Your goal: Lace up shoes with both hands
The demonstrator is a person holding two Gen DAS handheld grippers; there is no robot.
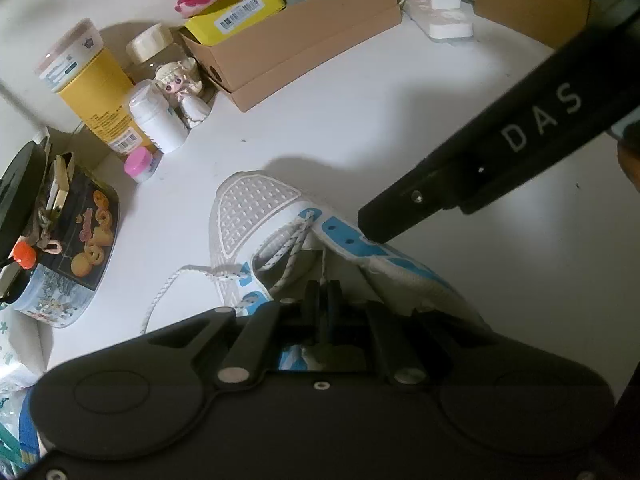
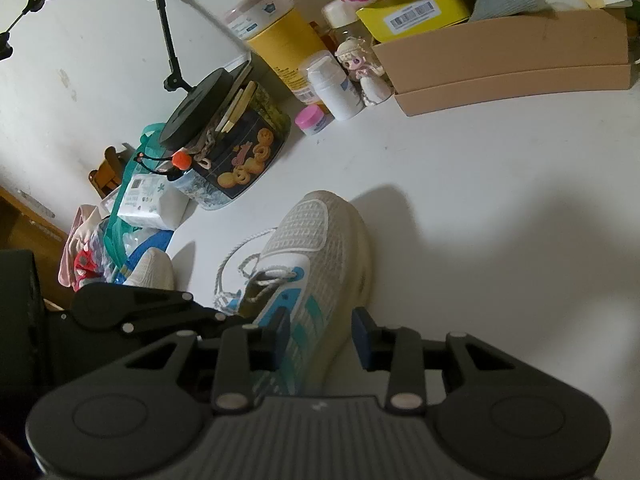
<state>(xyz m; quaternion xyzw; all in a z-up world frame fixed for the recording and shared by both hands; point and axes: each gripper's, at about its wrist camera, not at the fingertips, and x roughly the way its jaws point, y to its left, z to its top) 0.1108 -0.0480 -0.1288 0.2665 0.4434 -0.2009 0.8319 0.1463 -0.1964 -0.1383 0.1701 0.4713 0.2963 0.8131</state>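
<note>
A white mesh shoe with blue eyelet strips lies on the white table, toe pointing away. Its speckled white lace crosses the lowest eyelets, and a loose length trails off to the left on the table. My left gripper is shut over the tongue opening, pinching a thin strand of lace that runs up from its fingertips. In the right wrist view my right gripper clamps the shoe's side wall, one pad inside by the blue strip, the other against the sole. Its black finger reaches in from the right.
A cookie tin, yellow canister, white bottle, pink jar and small doll crowd the left back. A full cardboard box and power strip stand behind. Bags and a second shoe lie at the left.
</note>
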